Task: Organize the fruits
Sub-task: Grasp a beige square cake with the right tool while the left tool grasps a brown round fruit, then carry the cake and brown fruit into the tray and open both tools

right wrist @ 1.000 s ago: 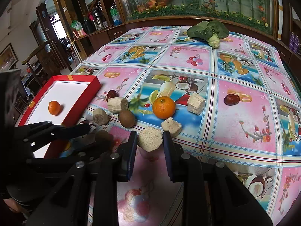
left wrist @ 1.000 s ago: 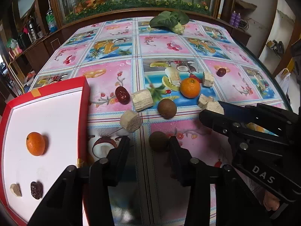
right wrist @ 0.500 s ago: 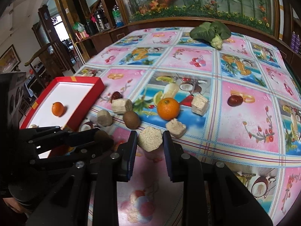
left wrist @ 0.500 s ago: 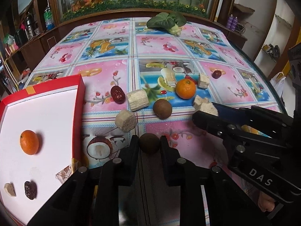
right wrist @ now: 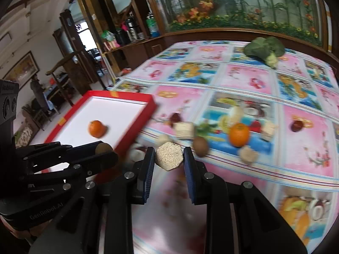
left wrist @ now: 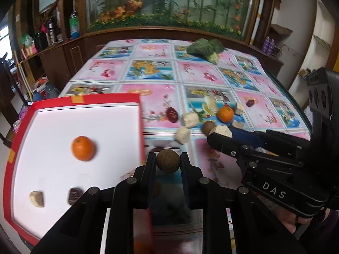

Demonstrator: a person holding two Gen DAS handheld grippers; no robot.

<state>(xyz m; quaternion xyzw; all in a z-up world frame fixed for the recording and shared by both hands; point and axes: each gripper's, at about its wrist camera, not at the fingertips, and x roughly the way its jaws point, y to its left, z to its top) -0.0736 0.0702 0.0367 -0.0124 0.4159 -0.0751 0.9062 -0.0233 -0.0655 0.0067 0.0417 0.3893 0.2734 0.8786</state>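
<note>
My left gripper point(left wrist: 167, 161) is shut on a round brown fruit point(left wrist: 168, 161), lifted above the table beside the right rim of the red tray point(left wrist: 84, 100). The tray's white floor holds an orange point(left wrist: 83, 148), a dark date point(left wrist: 74, 195) and a beige chunk point(left wrist: 37, 199). My right gripper point(right wrist: 168, 156) is shut on a beige sugarcane chunk point(right wrist: 168, 155), also lifted. On the table lie an orange point(right wrist: 239, 134), a brown kiwi point(right wrist: 200, 145), a dark date point(right wrist: 175, 117), another date point(right wrist: 296, 125) and several beige chunks point(right wrist: 184, 129).
A leafy green vegetable point(right wrist: 264, 49) lies at the table's far side. A wooden cabinet with an aquarium point(left wrist: 169, 4) stands behind the table. The fruit-patterned tablecloth point(right wrist: 243, 78) covers the table. In the left wrist view, the right gripper's body point(left wrist: 275, 165) hangs close on the right.
My left gripper shut on the brown fruit, lifted it and moved left toward the tray. My right gripper lifted its chunk off the table and swung left as well.
</note>
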